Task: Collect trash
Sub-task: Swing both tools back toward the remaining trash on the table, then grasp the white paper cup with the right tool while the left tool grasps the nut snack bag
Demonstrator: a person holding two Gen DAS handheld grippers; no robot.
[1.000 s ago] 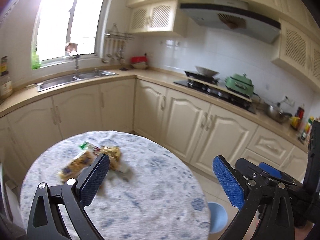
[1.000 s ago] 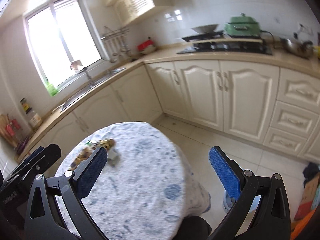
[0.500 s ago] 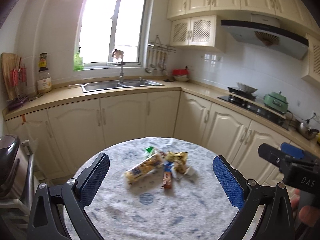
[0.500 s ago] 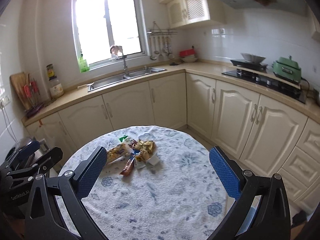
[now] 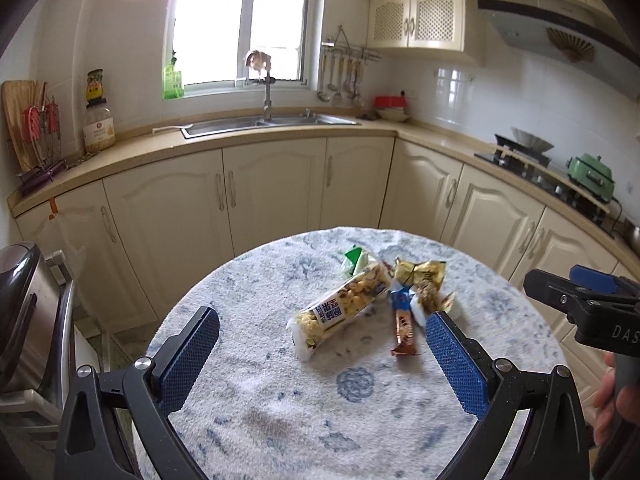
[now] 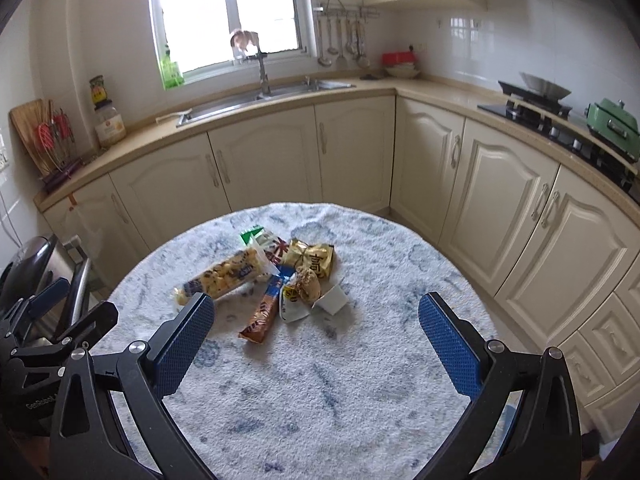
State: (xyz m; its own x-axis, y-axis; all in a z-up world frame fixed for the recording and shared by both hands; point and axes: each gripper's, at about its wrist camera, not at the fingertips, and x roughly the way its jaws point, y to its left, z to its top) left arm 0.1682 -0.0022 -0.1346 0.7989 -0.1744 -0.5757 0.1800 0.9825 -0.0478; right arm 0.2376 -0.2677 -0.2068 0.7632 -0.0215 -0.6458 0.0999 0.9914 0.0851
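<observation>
The left gripper (image 5: 322, 354) and the right gripper (image 6: 316, 342) both hang over a round table (image 6: 360, 392) with their jaws wide apart and nothing in them. The trash (image 6: 280, 276) lies in a small pile near the middle of the table: a long snack bag (image 5: 344, 308), a brown bar wrapper (image 5: 404, 330), a gold wrapper (image 5: 422, 276) and a green and white packet (image 5: 354, 258). The pieces touch each other.
</observation>
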